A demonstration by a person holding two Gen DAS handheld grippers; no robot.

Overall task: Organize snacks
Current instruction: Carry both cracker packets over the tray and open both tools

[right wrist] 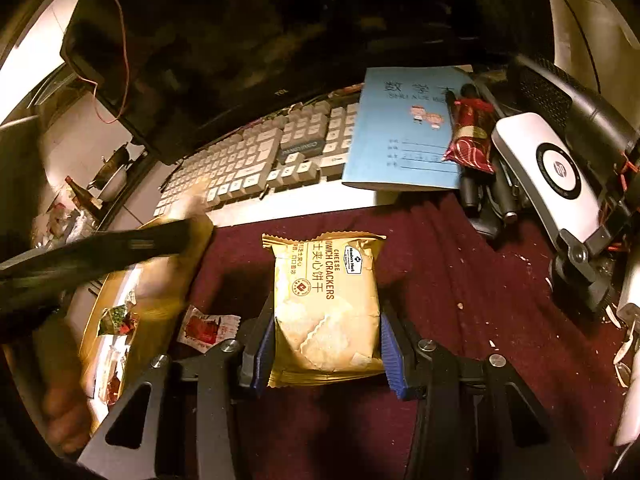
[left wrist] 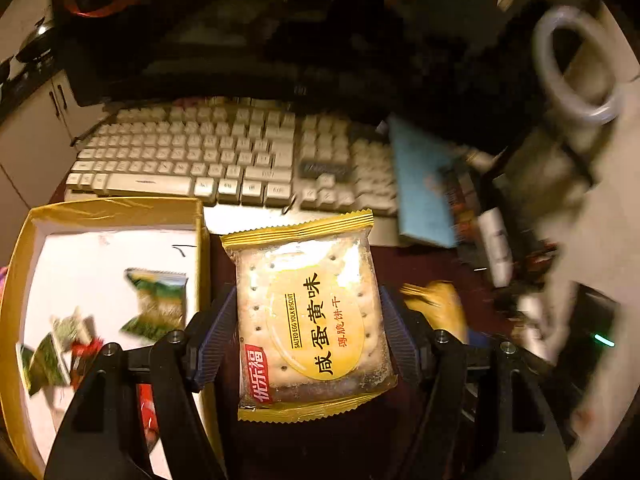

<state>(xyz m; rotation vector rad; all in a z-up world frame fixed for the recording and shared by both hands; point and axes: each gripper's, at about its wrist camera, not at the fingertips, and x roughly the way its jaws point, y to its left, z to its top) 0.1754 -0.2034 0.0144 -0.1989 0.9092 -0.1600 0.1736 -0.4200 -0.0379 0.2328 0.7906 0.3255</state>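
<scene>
My left gripper (left wrist: 308, 328) is shut on a yellow salted egg yolk biscuit pack (left wrist: 308, 312), held just right of a yellow-rimmed box (left wrist: 112, 210) with a white floor. Several small snack packets (left wrist: 158, 304) lie in the box. My right gripper (right wrist: 326, 344) is shut on a gold cheese cracker pack (right wrist: 326, 304) over the dark red cloth (right wrist: 460, 280). A small red packet (right wrist: 206, 326) lies on the cloth beside the box (right wrist: 160, 280). A red wrapped snack (right wrist: 470, 136) lies on a blue notebook (right wrist: 404, 132).
A white keyboard (left wrist: 224, 152) lies behind the box, under a dark monitor (right wrist: 224, 60). A white device (right wrist: 548, 172) and black gear crowd the right side. A tape roll (left wrist: 576, 64) stands at the far right. The left tool's blurred black arm (right wrist: 92, 252) crosses the right wrist view.
</scene>
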